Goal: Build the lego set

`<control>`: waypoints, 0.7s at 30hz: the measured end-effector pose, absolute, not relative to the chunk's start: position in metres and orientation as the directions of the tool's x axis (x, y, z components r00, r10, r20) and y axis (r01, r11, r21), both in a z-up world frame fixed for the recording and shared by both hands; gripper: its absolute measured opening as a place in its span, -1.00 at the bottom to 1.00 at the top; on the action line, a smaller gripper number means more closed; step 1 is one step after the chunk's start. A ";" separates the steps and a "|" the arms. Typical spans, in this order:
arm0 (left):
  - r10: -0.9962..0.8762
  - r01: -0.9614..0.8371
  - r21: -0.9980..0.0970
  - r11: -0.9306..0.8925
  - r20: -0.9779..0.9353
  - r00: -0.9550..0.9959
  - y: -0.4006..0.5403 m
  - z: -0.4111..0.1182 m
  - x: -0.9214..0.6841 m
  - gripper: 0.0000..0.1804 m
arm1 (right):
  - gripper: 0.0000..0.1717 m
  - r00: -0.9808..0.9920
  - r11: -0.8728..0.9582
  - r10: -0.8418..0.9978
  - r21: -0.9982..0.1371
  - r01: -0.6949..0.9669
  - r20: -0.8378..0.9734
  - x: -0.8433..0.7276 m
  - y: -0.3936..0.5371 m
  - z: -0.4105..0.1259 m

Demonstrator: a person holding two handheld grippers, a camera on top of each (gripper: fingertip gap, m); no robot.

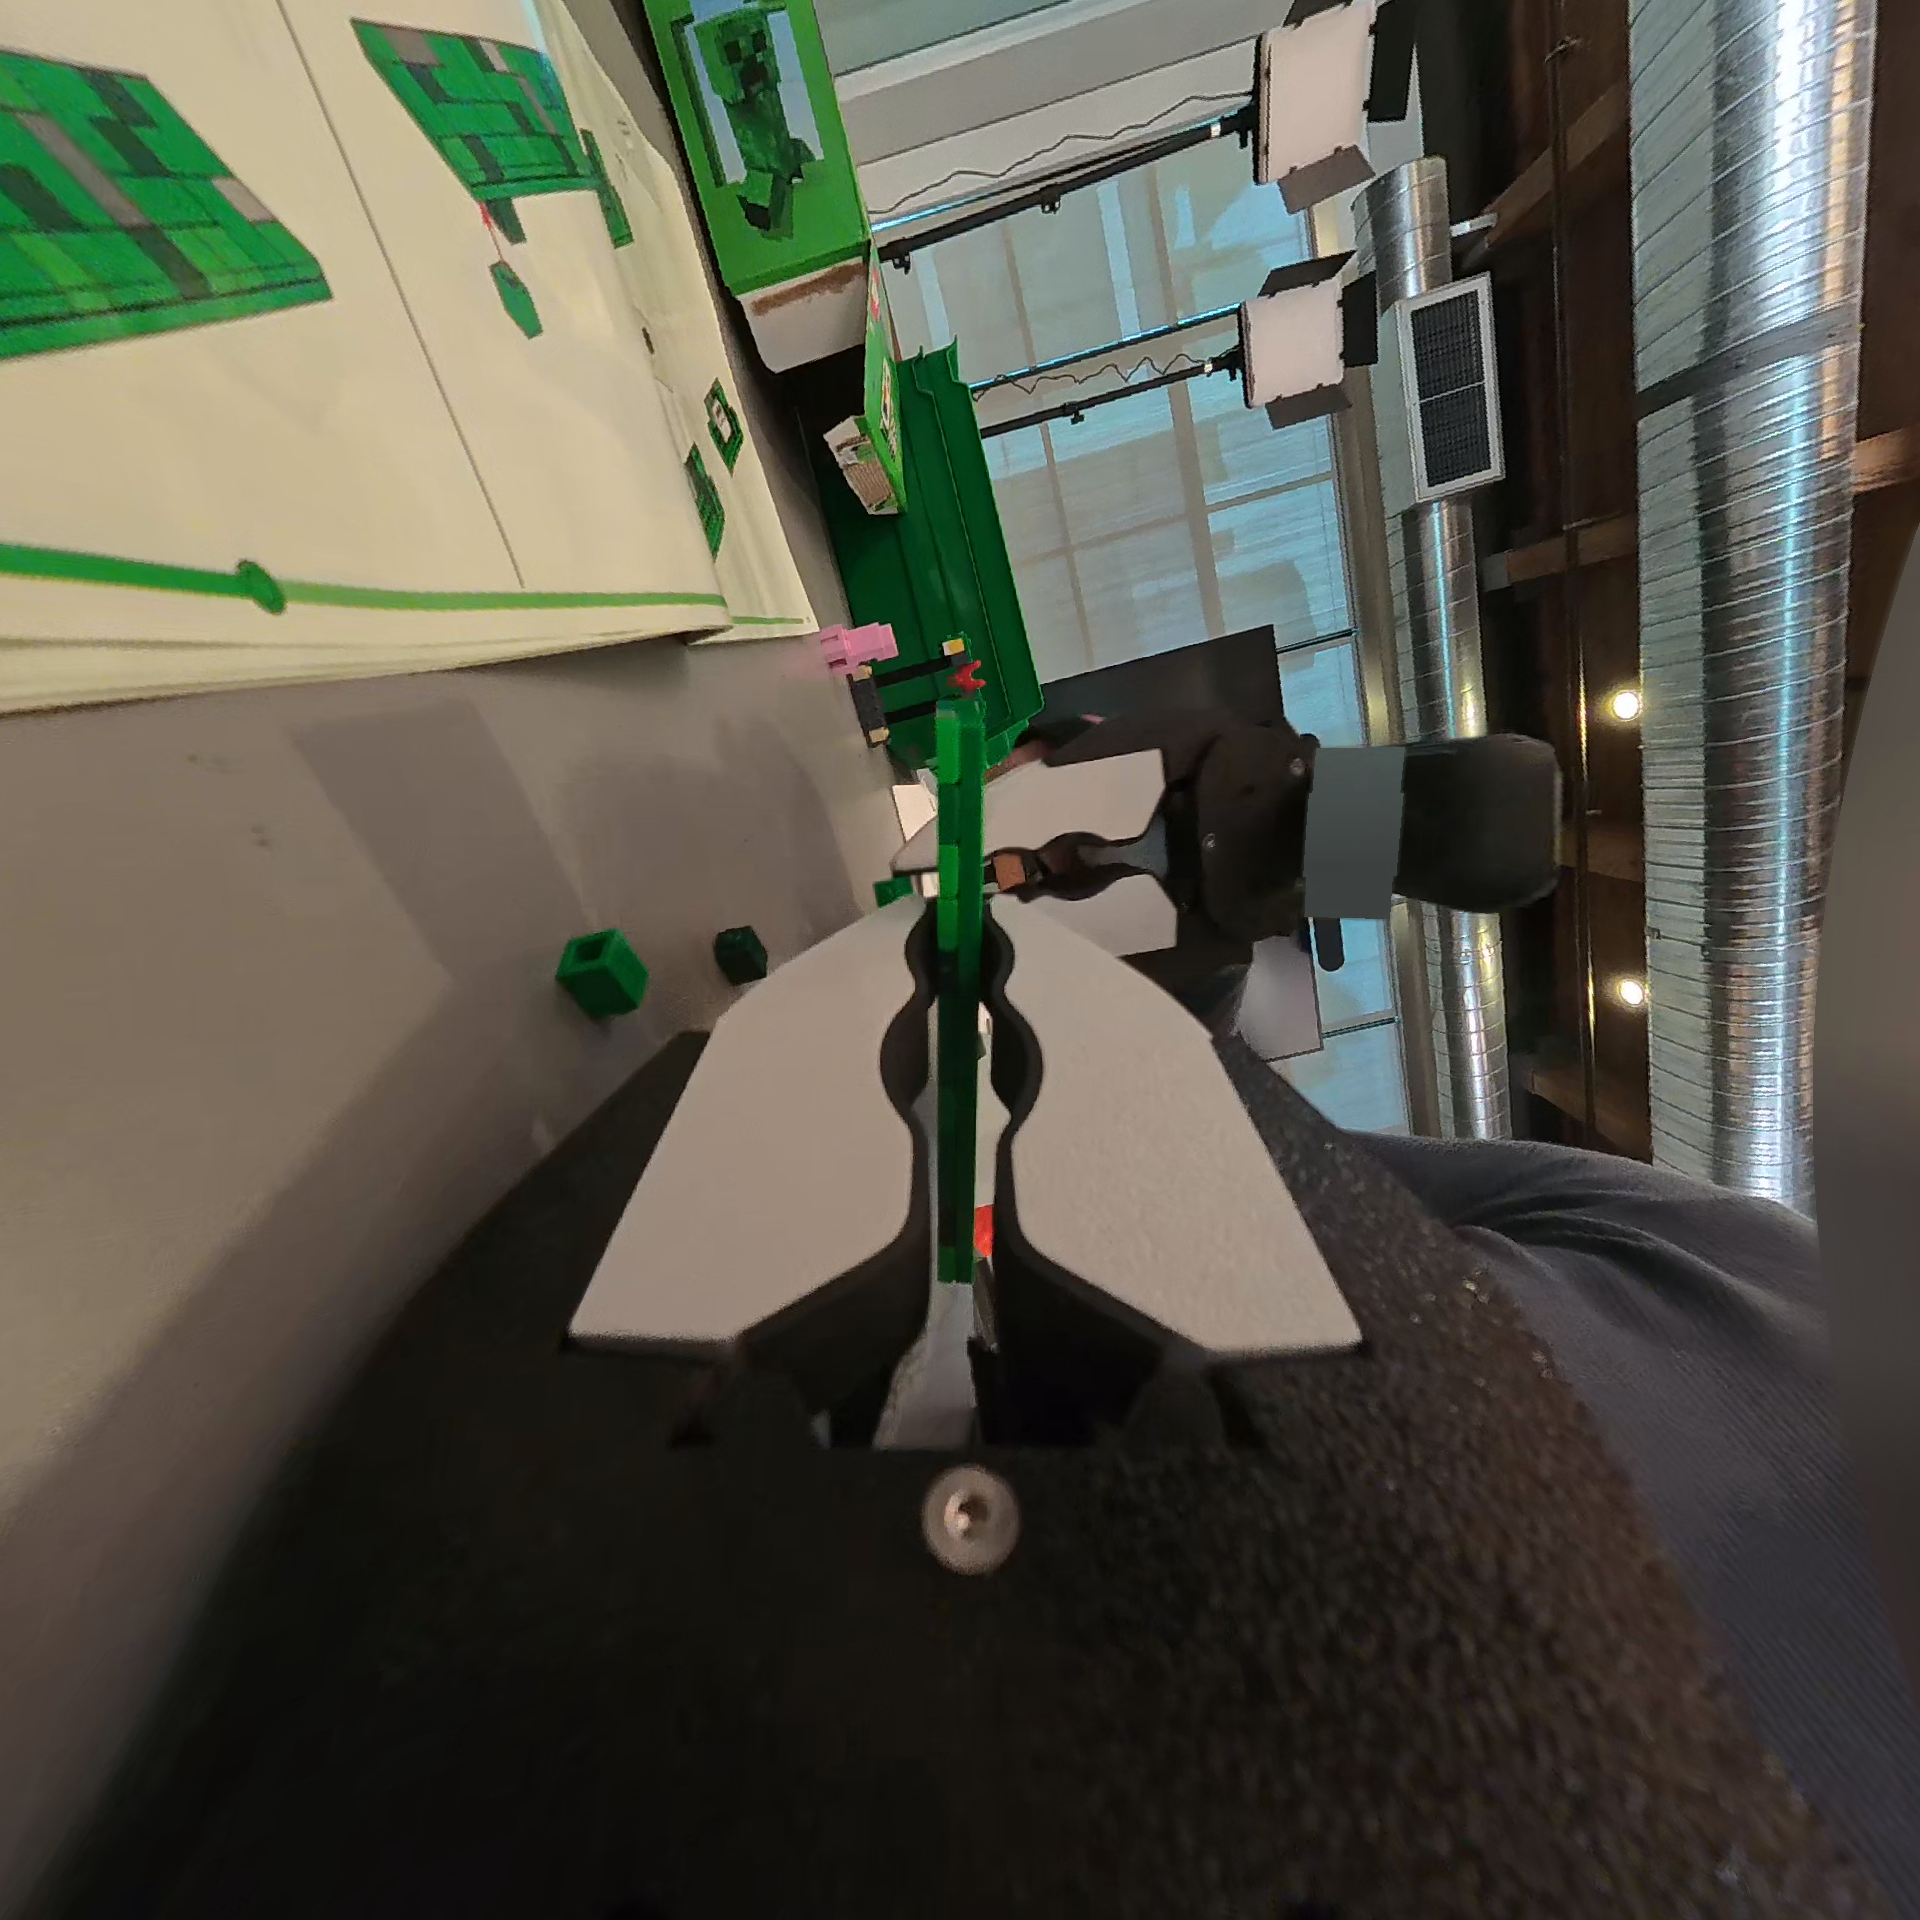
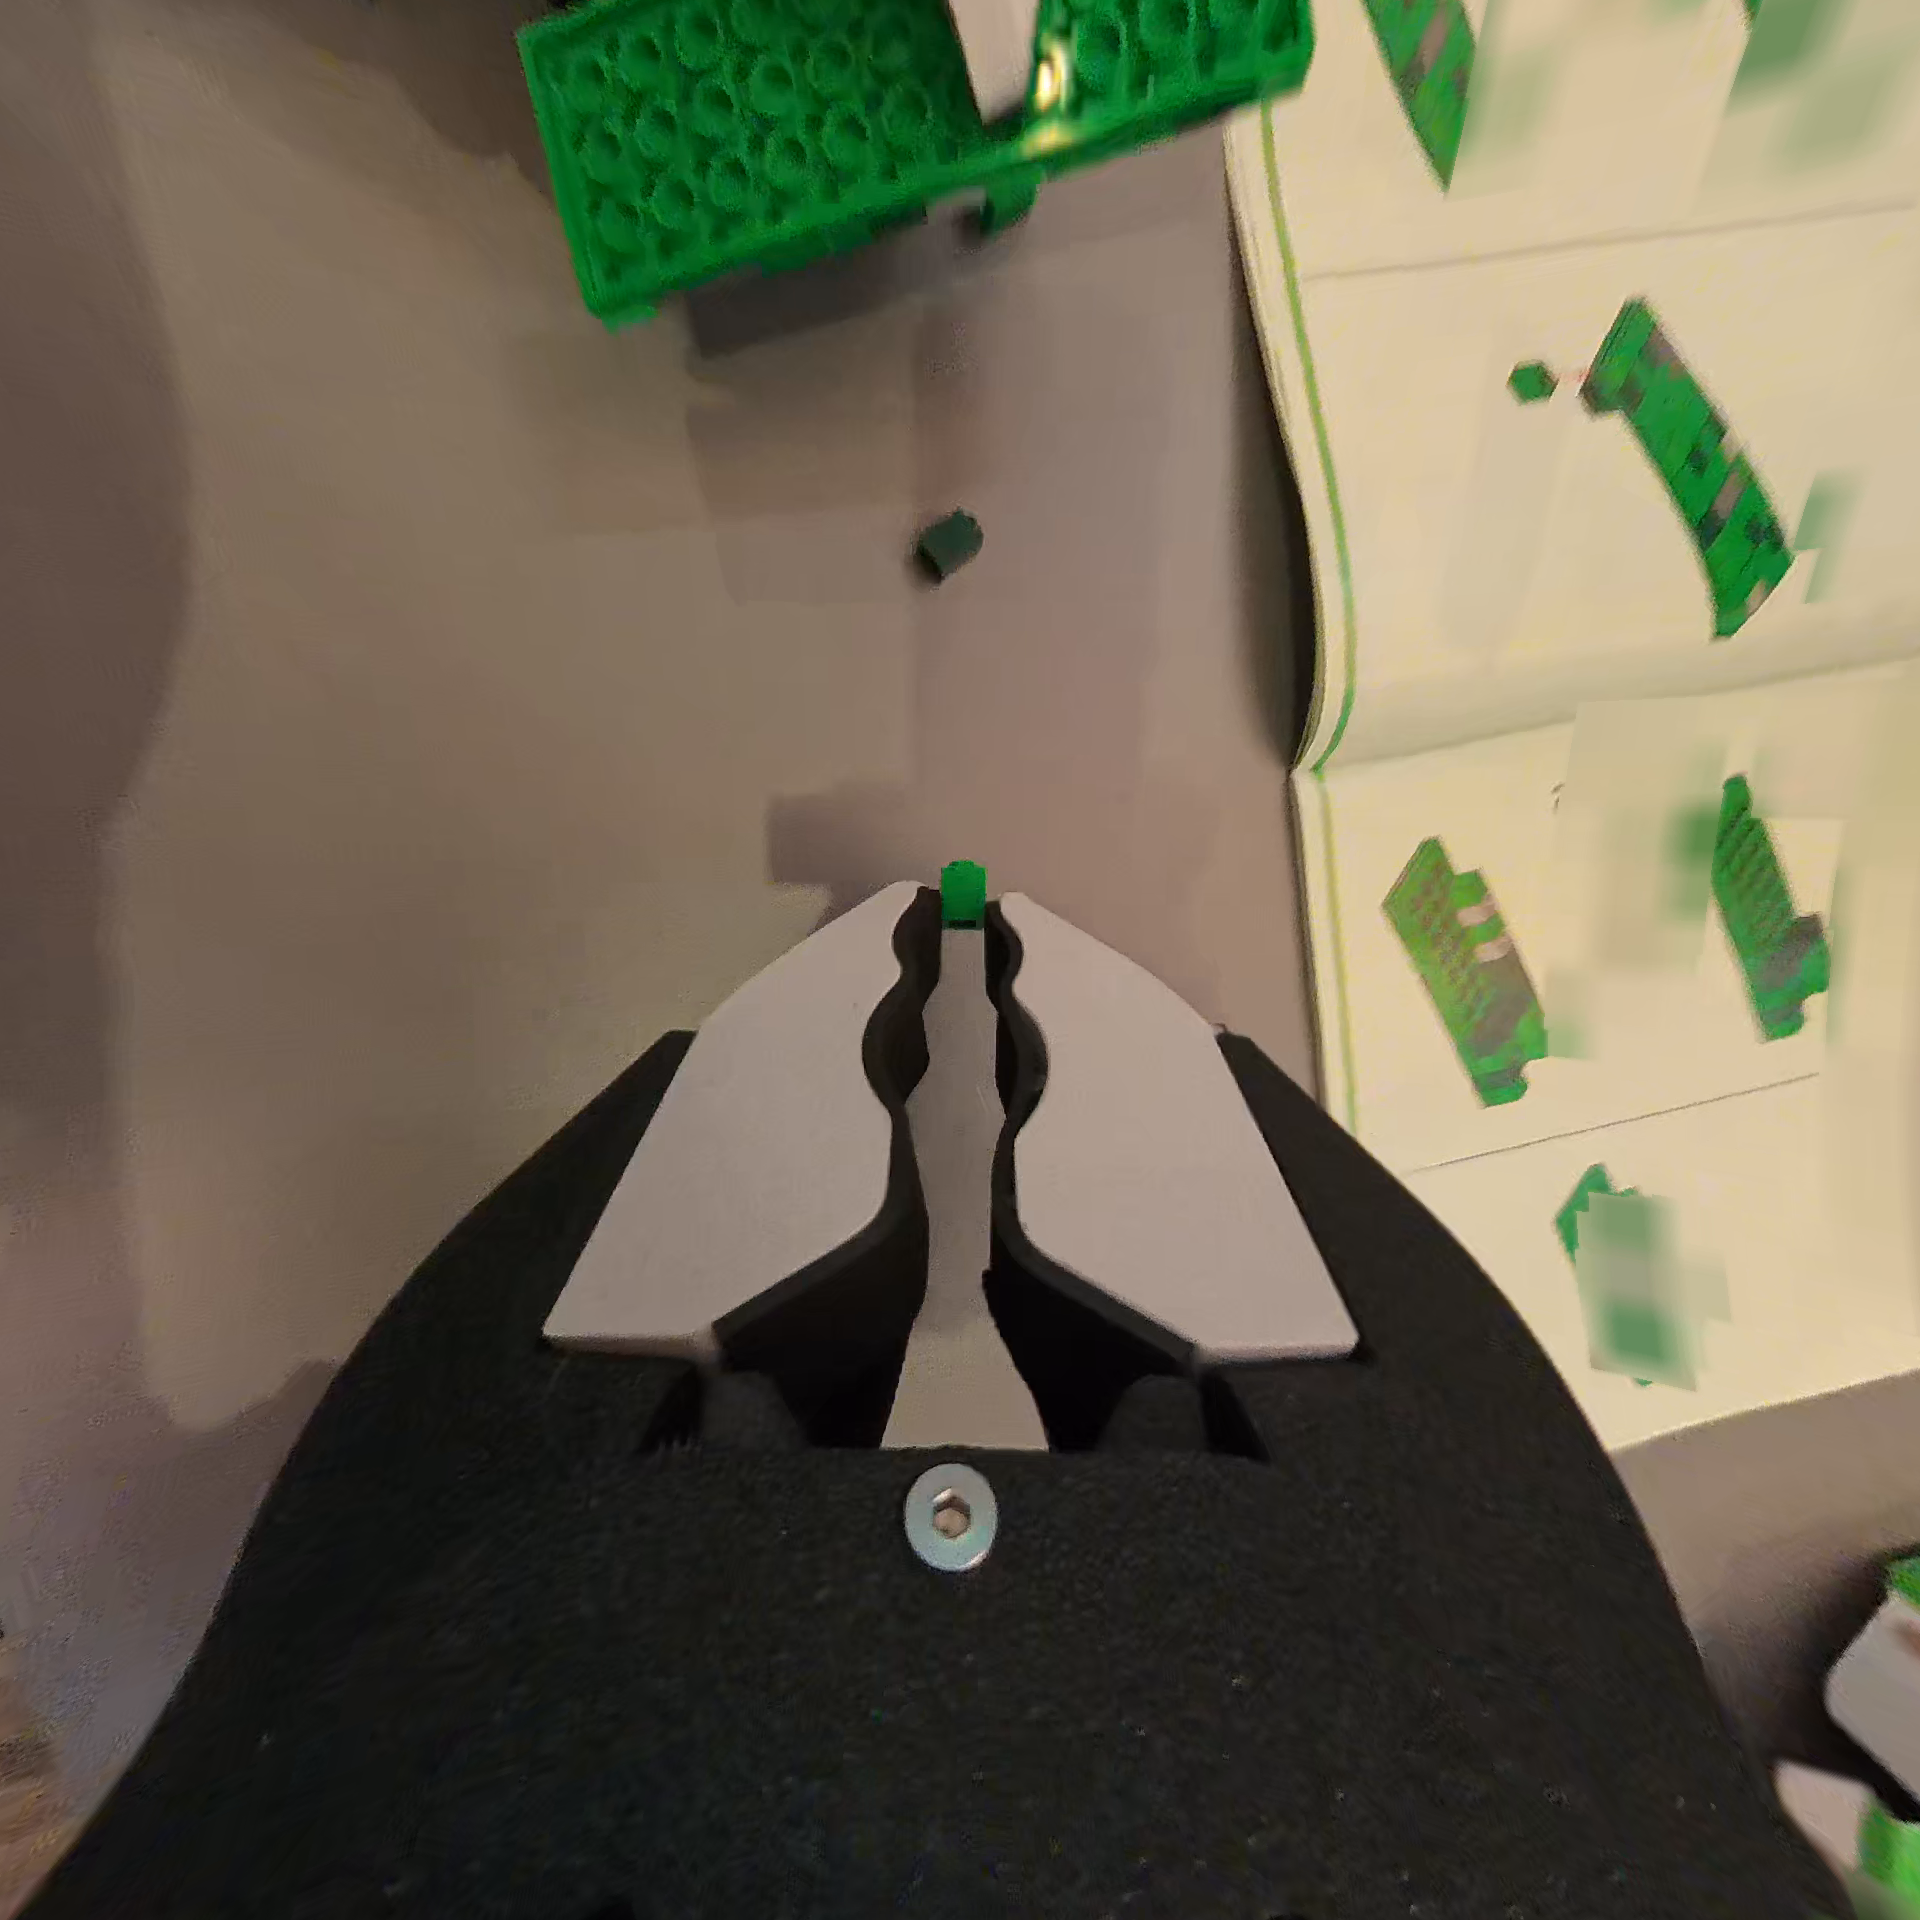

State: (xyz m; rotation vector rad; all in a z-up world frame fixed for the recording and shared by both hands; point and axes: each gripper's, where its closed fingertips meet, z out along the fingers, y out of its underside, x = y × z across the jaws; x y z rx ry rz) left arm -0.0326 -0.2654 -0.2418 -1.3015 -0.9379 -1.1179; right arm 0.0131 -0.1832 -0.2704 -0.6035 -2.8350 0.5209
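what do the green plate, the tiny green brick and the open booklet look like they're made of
Green plate: moulded plastic, slightly glossy, judging by its even rows of studs and uniform colour. Tiny green brick, at the right tool's tips: apparently the same hard plastic, with crisp edges and one stud. Open booklet: printed paper, matte; its stacked page edges curve.

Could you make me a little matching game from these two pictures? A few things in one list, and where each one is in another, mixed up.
Things:
1. green plate assembly
2. small bright green brick
3. dark green brick
4. open booklet

Places:
A. lying loose on the grey table
B. at the right gripper's fingertips
C. spread open at the table's side, showing green building pictures
D. clamped edge-on in the left gripper

Pairs: 1-D, 2-B, 3-A, 4-C
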 end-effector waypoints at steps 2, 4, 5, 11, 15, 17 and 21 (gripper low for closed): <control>-0.090 0.968 -0.241 -0.062 0.968 0.235 -0.265 -0.242 -0.032 -0.94 | -0.91 -0.912 0.858 0.393 -0.406 0.315 0.121 0.010 -0.193 -0.268; -0.090 0.969 -0.240 -0.064 0.968 0.234 -0.265 -0.242 -0.032 -0.94 | -0.91 -0.920 0.863 0.363 -0.427 0.271 0.150 0.007 -0.199 -0.269; -0.090 0.968 -0.241 -0.065 0.968 0.235 -0.265 -0.242 -0.032 -0.94 | -0.91 -0.919 0.865 0.355 -0.435 0.251 0.174 0.004 -0.201 -0.270; -0.075 0.964 -0.256 -0.076 0.965 0.251 -0.264 -0.244 -0.030 -0.94 | -0.91 -0.865 0.784 0.423 -0.588 0.199 0.271 -0.015 -0.226 -0.245; -0.034 0.949 -0.302 -0.086 0.953 0.300 -0.262 -0.247 -0.027 -0.94 | -0.91 -0.827 0.814 0.456 -0.530 0.238 0.329 -0.032 -0.231 -0.231; -0.016 0.941 -0.326 -0.087 0.945 0.326 -0.262 -0.248 -0.027 -0.94 | -0.90 -0.810 0.838 0.440 -0.502 0.214 0.388 -0.039 -0.240 -0.223; 0.017 0.925 -0.372 -0.072 0.927 0.374 -0.262 -0.249 -0.028 -0.94 | -0.90 -0.785 0.907 0.381 -0.362 0.215 0.489 -0.044 -0.245 -0.229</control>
